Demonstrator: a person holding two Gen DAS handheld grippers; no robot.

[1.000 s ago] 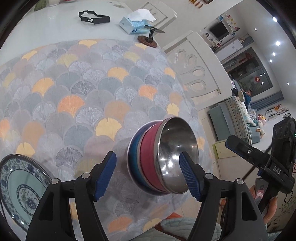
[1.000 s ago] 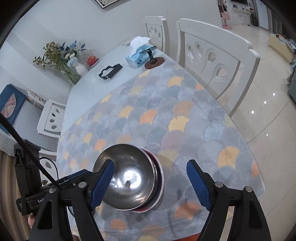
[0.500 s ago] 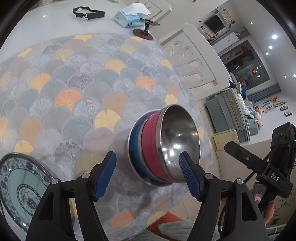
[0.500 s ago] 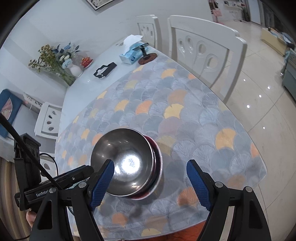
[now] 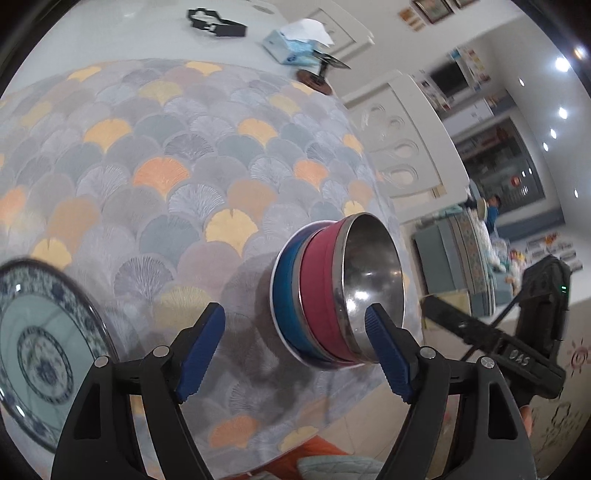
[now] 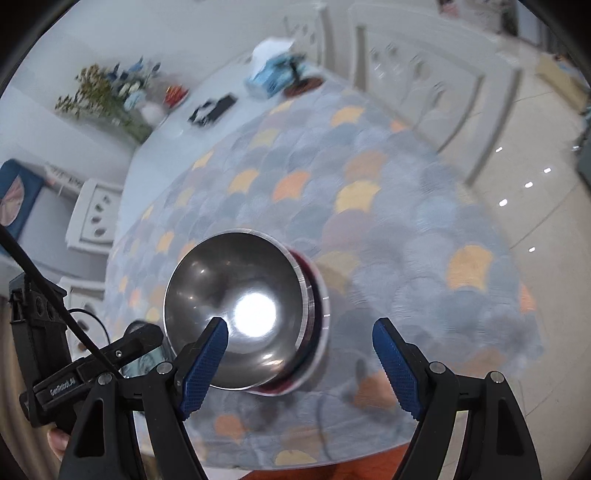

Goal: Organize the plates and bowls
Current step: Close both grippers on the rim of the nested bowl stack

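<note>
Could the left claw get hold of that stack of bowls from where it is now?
Probably yes. The left claw is opening, nothing is between its fingers, and the bowl stack stands just ahead with one finger already by its rim. Nothing blocks the way.

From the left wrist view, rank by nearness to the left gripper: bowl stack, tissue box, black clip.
From the left gripper:
1. Bowl stack, by its right finger.
2. Tissue box, far table end, right.
3. Black clip, far end, left; near tie.

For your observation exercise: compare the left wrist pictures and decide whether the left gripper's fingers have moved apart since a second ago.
Yes. The left gripper is opening: its right finger now overlaps the steel bowl's rim instead of standing beside it. Nothing lies between the pads.
</note>
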